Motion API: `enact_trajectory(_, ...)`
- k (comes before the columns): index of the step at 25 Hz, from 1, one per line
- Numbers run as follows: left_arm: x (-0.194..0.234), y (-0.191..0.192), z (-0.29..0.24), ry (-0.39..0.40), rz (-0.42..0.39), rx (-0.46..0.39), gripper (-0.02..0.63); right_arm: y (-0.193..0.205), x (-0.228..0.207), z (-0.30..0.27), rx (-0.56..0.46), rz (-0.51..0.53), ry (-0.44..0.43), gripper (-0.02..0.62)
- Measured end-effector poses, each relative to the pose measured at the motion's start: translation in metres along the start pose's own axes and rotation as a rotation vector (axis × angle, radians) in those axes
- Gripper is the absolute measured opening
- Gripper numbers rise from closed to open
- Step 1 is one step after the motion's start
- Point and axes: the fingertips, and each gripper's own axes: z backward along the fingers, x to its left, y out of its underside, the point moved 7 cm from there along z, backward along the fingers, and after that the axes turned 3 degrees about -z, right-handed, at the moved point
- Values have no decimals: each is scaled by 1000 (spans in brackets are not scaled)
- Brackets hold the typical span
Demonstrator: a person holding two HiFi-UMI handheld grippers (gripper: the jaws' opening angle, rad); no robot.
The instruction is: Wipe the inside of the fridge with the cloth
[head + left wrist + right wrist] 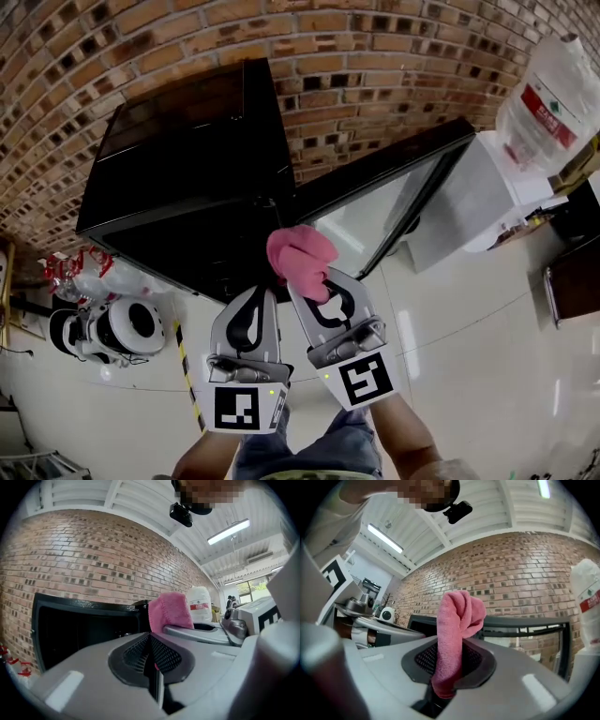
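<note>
The black fridge (187, 169) stands against the brick wall with its glass door (375, 202) swung open to the right. Its dark inside (84, 630) shows in the left gripper view. My right gripper (314, 286) is shut on a pink cloth (300, 255), which bunches up above the jaws (457, 630), in front of the fridge's open side. The right gripper (447, 667) points toward the door frame (525, 630). My left gripper (251, 295) sits just left of it, shut with nothing held (151, 653). The cloth (168, 613) shows to its right.
A white sack (544, 94) with a red label rests on a white unit right of the door. A white round machine (112, 328) and red-white clutter lie on the floor at the left. Yellow-black tape (185, 370) marks the tiled floor.
</note>
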Motion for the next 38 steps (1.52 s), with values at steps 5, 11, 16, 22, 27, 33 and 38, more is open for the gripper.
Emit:
enact_trajectory(5,-40,-8,-21,-94,-5,4,9,-1,-61,19,-9,44,-51,61)
enact_trajectory(11,-74,-13,-50,-191,-47,32,9,12,-156,33,-10,88,-59,61)
enact_trajectory(16,-97,-13,-63,-245,-78,56,9,28,-242,50,-5,85,37,61)
enact_trajectory(22,-118,-7,-74,-243,-78,75,9,42,-309,61,36,161,121,61)
enact_trajectory(27,-114,-1,-78,-224,-71,76,9,38,-313,61,10,184,161,61)
enact_trajectory(33,-96,12,-68,-170,-34,47,9,18,-211,74,-77,54,149,61)
enact_trajectory(38,-67,28,-47,-148,-20,34,9,48,-105,68,-37,-28,81,61)
